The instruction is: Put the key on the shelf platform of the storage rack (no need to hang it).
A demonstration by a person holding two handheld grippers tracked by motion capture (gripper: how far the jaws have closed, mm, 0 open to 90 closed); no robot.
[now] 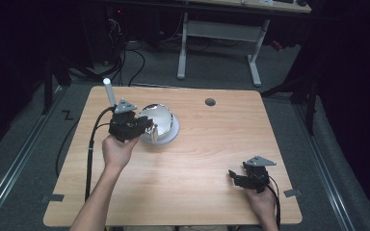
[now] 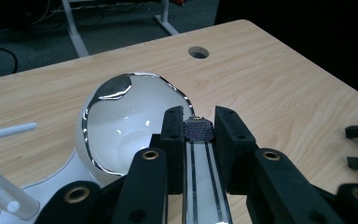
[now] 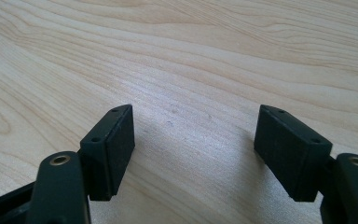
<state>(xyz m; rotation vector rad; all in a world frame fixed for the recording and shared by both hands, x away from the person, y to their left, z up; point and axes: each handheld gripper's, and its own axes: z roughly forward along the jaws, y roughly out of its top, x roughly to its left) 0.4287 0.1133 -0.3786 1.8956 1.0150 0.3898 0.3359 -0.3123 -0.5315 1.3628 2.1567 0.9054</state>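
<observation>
Left claw (image 2: 198,128) gripping ladle (image 2: 121,126), right claw (image 3: 196,149) agape

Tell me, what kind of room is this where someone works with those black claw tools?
Probably a lab or workshop set up for recording handling tasks. A person works hand-held grippers, left gripper and right gripper, at a bare wooden table; cables trail over grey carpet, and a height-adjustable desk stands behind.
</observation>
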